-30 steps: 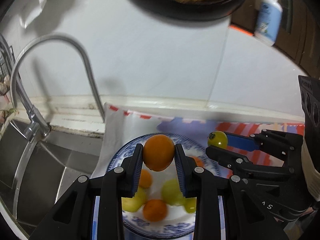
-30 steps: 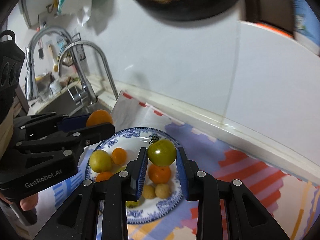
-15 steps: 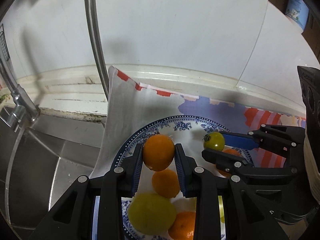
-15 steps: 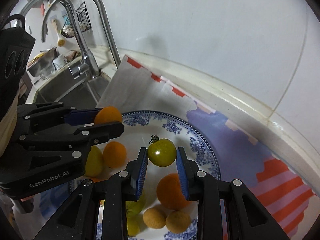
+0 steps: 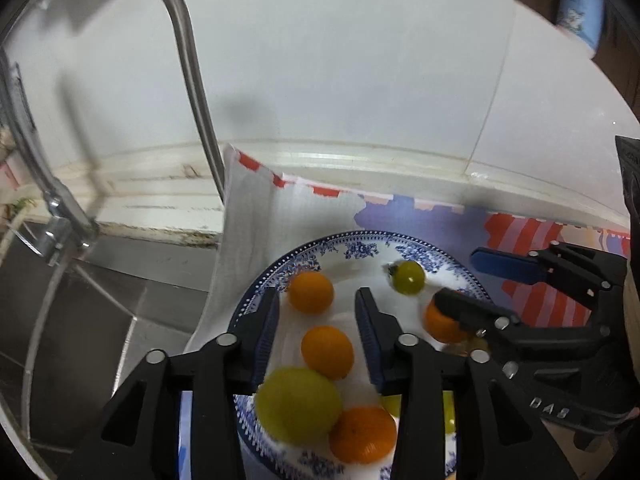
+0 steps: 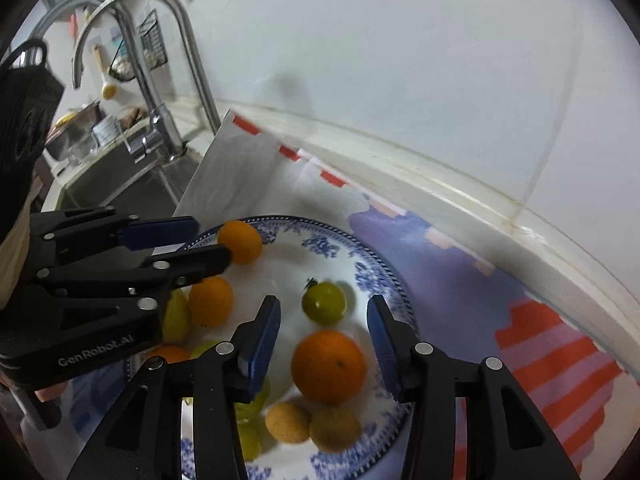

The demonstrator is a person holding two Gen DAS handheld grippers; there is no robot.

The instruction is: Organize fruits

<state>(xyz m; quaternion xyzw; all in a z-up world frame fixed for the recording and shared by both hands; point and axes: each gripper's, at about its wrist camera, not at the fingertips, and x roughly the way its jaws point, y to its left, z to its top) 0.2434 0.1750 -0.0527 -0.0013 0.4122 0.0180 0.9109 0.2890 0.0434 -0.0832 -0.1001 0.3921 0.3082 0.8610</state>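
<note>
A blue-patterned plate holds several fruits. My left gripper is open just above the plate; an orange lies on the plate just past its fingertips. My right gripper is open; a green tomato lies on the plate between its fingertips. Other oranges, a yellow-green fruit and small brownish fruits also lie on the plate.
The plate stands on a striped red, purple and white cloth. A steel tap and sink are to the left. A white tiled wall is close behind. Dishes sit beyond the sink.
Both grippers have opened. The orange left the left gripper and the green tomato left the right gripper; both now lie on the plate.
</note>
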